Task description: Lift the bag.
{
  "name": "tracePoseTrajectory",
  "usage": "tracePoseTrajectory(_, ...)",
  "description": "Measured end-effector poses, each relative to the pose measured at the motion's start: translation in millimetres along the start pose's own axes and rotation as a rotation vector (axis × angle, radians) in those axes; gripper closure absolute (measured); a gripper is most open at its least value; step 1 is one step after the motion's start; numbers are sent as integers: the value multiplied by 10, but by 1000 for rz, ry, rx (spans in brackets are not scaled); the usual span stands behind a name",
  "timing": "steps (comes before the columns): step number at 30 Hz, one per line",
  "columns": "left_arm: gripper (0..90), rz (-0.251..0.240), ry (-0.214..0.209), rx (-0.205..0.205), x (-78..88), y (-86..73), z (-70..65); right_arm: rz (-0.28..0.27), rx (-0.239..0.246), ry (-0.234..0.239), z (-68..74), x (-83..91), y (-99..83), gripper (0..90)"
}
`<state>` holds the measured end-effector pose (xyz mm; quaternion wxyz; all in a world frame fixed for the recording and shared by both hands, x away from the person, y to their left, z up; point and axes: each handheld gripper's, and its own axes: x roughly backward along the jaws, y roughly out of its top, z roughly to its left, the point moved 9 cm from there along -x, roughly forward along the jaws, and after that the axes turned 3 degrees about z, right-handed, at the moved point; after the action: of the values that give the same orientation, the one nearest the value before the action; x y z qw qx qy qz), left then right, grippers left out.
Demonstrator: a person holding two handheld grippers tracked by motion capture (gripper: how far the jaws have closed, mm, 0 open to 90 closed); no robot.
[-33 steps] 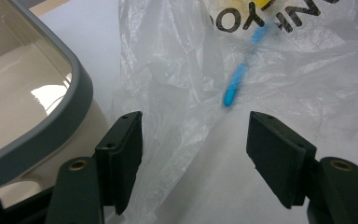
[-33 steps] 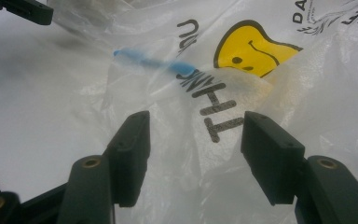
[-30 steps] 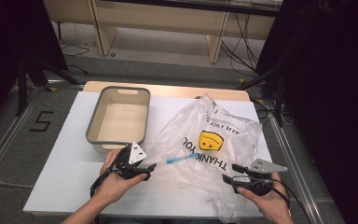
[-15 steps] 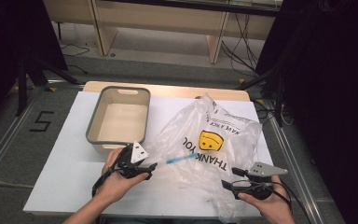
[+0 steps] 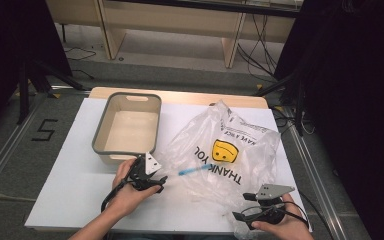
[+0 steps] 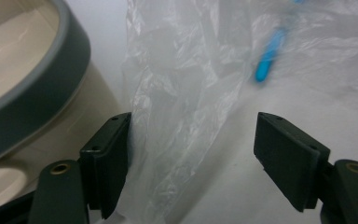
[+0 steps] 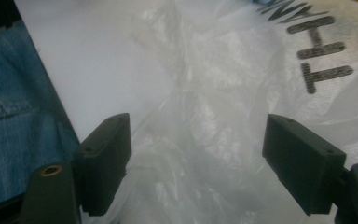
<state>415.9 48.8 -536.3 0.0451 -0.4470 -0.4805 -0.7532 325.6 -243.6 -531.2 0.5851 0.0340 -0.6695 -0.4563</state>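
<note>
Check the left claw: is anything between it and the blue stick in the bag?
Yes. The blue stick lies inside the clear plastic bag, so bag film covers it. A crumpled fold of that film sits between the open jaws of the left claw, short of the stick.

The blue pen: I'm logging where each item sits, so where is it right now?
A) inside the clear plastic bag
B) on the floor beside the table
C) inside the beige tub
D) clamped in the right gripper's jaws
A: the blue pen lies under the film of the clear plastic bag, apart from the empty beige tub; in the left gripper view it shows through the bag's wrinkled plastic.
</note>
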Motion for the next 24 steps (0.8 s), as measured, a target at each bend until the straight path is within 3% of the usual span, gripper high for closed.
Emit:
tracePoseTrajectory(5,287,44,-14,4,-102,-82,9,63,21,15,19,-36,-91,239)
tracePoseTrajectory(11,326,62,-37,10,-163,-92,-10,121,35,22,9,-66,-203,217)
tracePoseTrajectory(14,358,68,-63,31,-169,-94,-12,114,29,27,4,-68,-213,214)
tracePoseTrajectory(17,393,82,-95,78,-176,-101,-13,126,48,19,5,-70,-223,216)
tracePoseTrajectory(19,421,91,-111,99,-179,-101,-10,136,76,12,8,-73,-232,235)
tracePoseTrajectory(24,508,111,-128,94,-168,-88,-47,151,117,-38,-45,-53,-235,388)
